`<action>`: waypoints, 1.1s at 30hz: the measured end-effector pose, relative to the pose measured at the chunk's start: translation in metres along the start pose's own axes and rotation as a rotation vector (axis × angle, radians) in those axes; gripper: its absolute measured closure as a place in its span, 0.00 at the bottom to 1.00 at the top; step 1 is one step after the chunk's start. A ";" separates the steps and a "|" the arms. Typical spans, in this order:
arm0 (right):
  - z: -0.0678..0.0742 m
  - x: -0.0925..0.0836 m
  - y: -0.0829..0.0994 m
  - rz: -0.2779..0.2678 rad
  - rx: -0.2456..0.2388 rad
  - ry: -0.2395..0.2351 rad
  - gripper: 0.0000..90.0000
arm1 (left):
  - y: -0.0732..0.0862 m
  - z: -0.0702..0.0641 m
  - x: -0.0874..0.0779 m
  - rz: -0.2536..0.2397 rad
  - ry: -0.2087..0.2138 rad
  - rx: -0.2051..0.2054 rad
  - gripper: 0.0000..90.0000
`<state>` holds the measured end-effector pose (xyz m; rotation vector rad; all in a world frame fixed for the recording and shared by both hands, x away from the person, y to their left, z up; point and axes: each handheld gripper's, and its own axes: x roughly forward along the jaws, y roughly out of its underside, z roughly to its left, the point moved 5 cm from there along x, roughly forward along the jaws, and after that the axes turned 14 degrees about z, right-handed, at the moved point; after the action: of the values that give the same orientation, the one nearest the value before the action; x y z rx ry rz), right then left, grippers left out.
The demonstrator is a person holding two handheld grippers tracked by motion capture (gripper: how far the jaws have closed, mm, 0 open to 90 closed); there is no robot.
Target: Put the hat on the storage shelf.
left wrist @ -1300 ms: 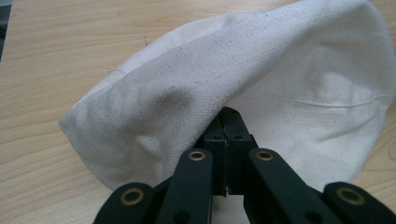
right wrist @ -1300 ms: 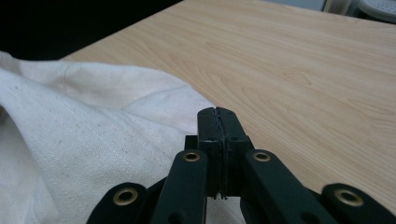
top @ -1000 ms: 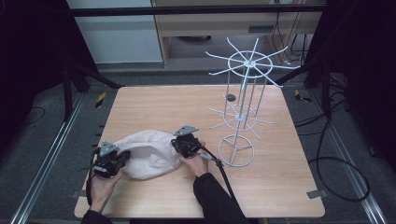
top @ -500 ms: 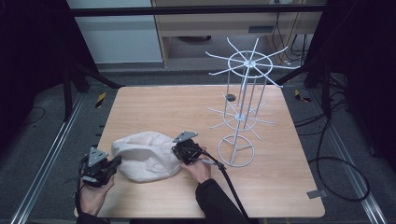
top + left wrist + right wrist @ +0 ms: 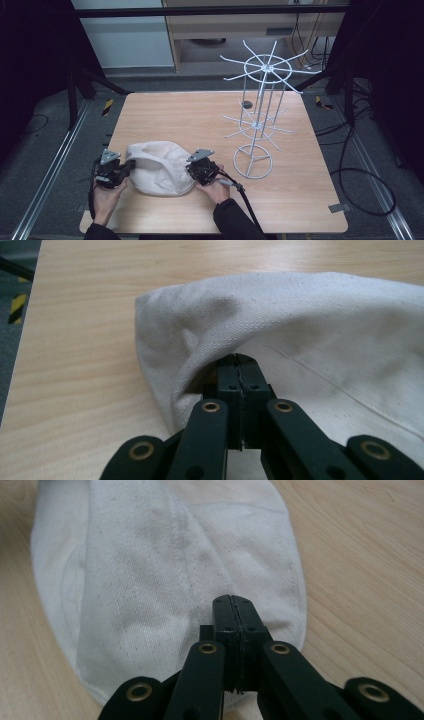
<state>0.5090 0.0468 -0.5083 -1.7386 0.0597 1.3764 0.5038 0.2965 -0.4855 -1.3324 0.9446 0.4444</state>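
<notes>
A cream cloth hat (image 5: 160, 167) lies on the near left part of the wooden table (image 5: 200, 115), slumped and crumpled, with a gripper at each end of it. On the left, the left gripper (image 5: 126, 167) has its fingers (image 5: 227, 385) pressed tight together at the hat's edge; in the left gripper view a fold of fabric bulges up around the tips, and a thin sliver of cloth seems to be pinched in the seam between them, though the grip itself is half buried in the fold. On the right, the right gripper (image 5: 192, 171) is clamped just as tight, fingers (image 5: 250, 617) closed at the hat's rim, with the seamed crown stretching away ahead of them in the right gripper view. Both hands (image 5: 105, 192) rest low on the table, close to the near edge. Well apart from all this, on the right half of the table, a white wire rack (image 5: 262, 107) stands upright on its ring base, spokes fanning out at two levels
</notes>
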 end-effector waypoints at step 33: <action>0.061 0.003 0.009 -0.085 -0.029 -0.144 1.00 | -0.049 -0.043 0.043 -0.010 0.103 0.069 1.00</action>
<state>0.4592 0.0819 -0.5154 -1.6420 -0.1123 1.4413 0.5515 0.2350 -0.4876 -1.3071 1.0293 0.3346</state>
